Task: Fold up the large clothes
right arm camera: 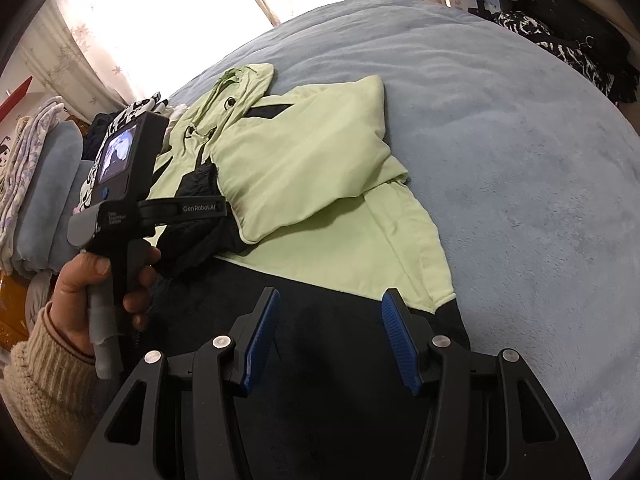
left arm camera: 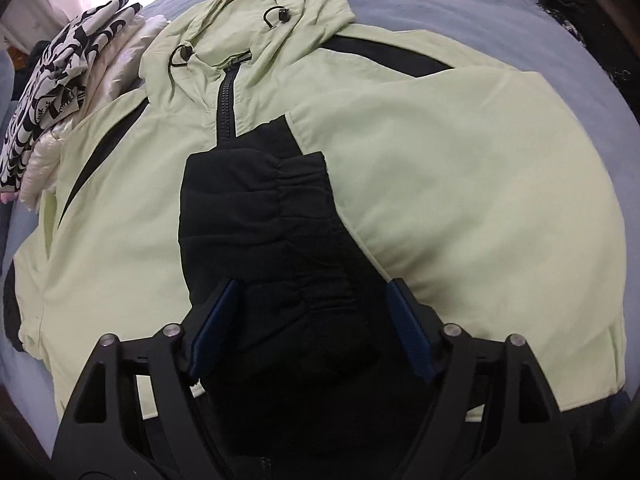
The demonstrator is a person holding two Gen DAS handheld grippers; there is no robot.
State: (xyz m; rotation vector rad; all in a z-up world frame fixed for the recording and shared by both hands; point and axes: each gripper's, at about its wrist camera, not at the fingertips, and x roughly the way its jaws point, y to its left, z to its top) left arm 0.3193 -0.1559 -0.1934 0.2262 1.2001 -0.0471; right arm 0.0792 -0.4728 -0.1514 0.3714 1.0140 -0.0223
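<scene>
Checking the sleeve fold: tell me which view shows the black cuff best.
The left wrist view. The black cuff fills the middle of the frame, gathers visible, lying on the jacket chest between the open left gripper fingers. The right wrist view shows it small, partly hidden behind the left gripper's body.

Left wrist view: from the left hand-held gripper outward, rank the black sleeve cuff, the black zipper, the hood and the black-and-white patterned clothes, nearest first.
1. Black sleeve cuff, lying between the open fingers of the left hand-held gripper.
2. Black zipper, straight ahead up the jacket's chest.
3. Hood, beyond the zipper's top.
4. Patterned clothes, far left at the bed's edge; too close to call against the hood.
</scene>
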